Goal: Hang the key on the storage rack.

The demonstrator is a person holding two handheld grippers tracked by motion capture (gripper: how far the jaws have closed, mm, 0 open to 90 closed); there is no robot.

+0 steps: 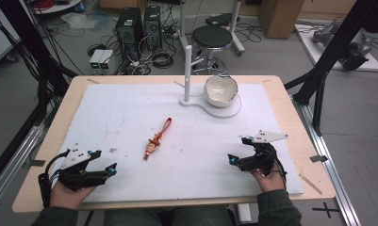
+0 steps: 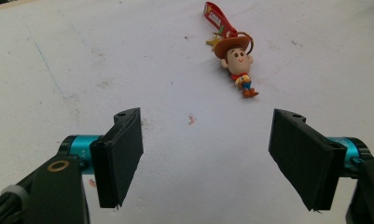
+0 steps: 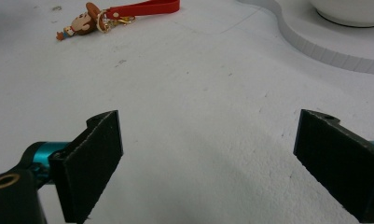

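While the bowl (image 1: 220,89) sits upper centre on its white stand (image 1: 224,111), contents unclear, I note both tongs, left (image 1: 112,169) and right (image 1: 231,159), spread wide and empty; keychain (image 1: 156,139) lies mid-frame between them.

On the wooden worktop (image 1: 276,89), the small cowboy figure keychain with a red strap (image 1: 156,140) lies centre frame; the cracked white ceramic bowl (image 1: 220,89) sits upper right, just right of the white upright peg stand (image 1: 187,70).
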